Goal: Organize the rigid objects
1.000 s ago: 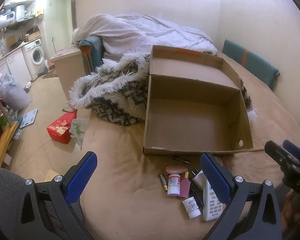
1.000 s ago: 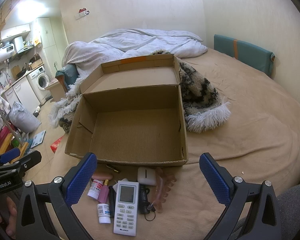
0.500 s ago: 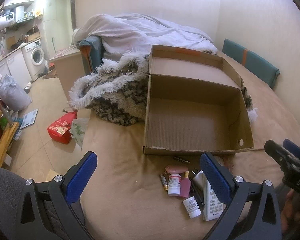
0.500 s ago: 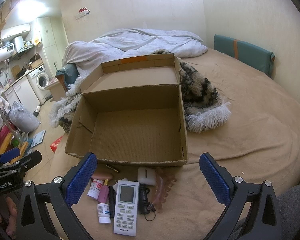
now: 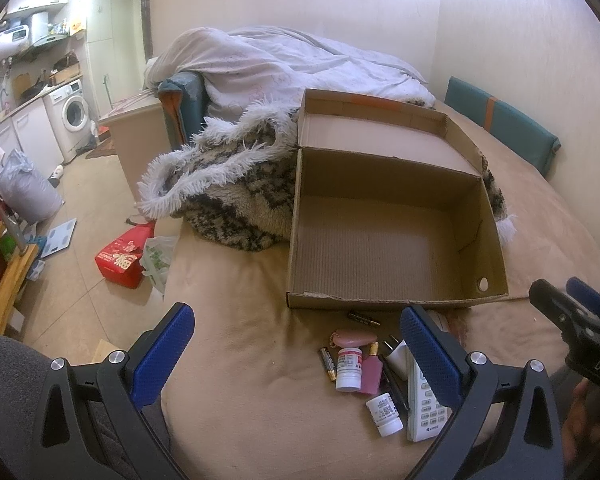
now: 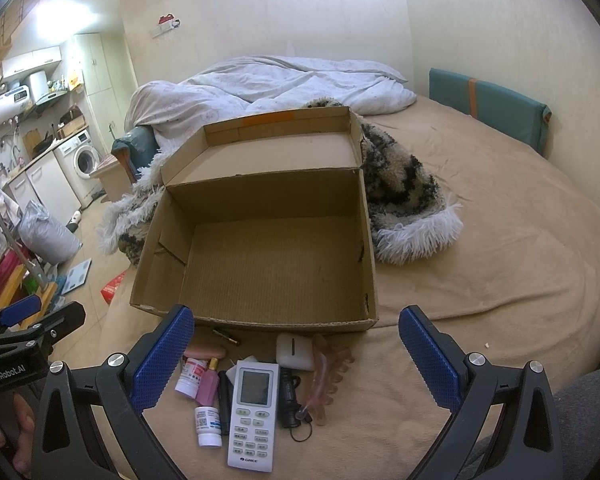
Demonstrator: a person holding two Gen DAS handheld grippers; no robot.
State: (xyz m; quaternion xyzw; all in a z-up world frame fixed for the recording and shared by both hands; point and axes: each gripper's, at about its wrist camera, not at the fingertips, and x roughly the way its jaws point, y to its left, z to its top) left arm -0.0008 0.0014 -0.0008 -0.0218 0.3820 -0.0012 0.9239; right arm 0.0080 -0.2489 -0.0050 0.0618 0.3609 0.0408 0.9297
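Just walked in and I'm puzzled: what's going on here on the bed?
A person holds two grippers, left and right, both with jaws wide open and gripping nothing. An open cardboard box sits empty on the bed. The things to sort, including a white remote and two small bottles, lie in front of it.

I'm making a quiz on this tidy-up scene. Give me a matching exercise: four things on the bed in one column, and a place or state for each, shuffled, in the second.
Things:
1. cardboard box
2. remote control
3. fluffy blanket
4. white charger case

Places or states:
A. bunched up behind and beside the box
B. open, nothing inside
C. face up, display toward the box
D. just in front of the box's near wall, beside the pink hair claw

Pairs: 1-B, 2-C, 3-A, 4-D
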